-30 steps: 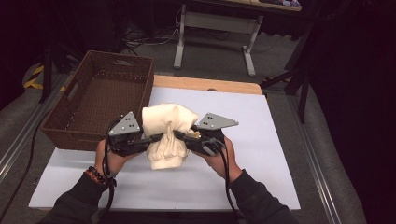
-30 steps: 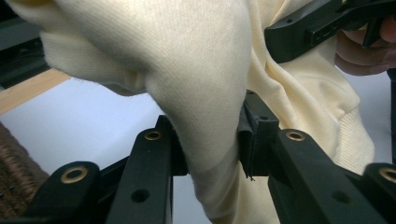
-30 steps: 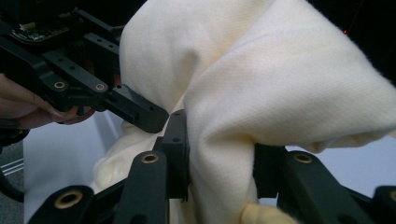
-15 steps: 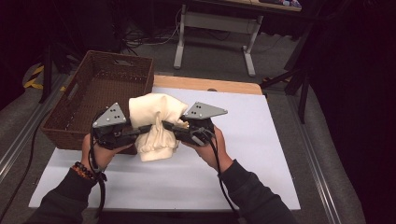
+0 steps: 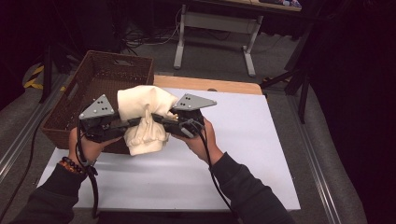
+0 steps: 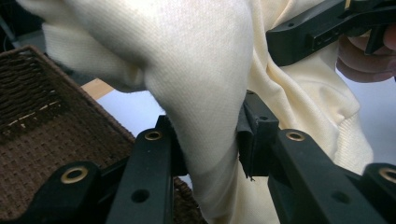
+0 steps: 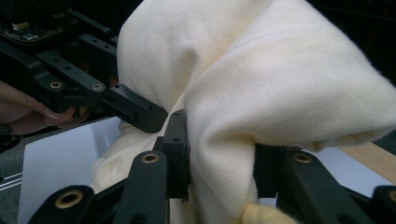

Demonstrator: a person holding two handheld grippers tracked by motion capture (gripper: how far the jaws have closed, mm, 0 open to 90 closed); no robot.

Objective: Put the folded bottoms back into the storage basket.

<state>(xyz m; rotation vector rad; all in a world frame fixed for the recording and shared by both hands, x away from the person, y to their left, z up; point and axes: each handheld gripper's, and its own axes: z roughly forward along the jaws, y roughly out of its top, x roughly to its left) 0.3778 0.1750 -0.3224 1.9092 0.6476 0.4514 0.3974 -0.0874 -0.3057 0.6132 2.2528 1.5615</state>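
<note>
- The cream garment [image 5: 142, 123] hung bunched between the two grippers, lifted clear above the near left part of the white sheet [image 5: 243, 154] that covered the table, close to the near right corner of the wicker basket [image 5: 93, 84].
- The left gripper [image 5: 135, 122] had its jaws part closed and pressed on a thick fold of the garment; the left gripper view showed the cloth [image 6: 205, 93] squeezed between both black jaws.
- The right gripper [image 5: 156, 116] was likewise part closed and clamped on another fold; the right gripper view showed the fabric [image 7: 261, 93] bulging over and between its jaws.
- The high view showed the two grippers pointing at each other, their tips near one another in the middle of the bundle, each under a grey three-cornered plate [image 5: 99, 106].
- The left gripper view added the basket's woven wall [image 6: 42, 140] right below and beside that gripper, with a strip of the table's wooden edge [image 6: 95, 87] behind it.
- The right gripper view added a ribbed hem [image 7: 261, 215] hanging low and the wooden far edge [image 7: 373, 161].
- From above, the basket stood at the far left corner, overhanging the left edge.
- The right half of the sheet and its near edge lay bare, giving wide room on that side; on the left the basket's rim hemmed the bundle in.
</note>
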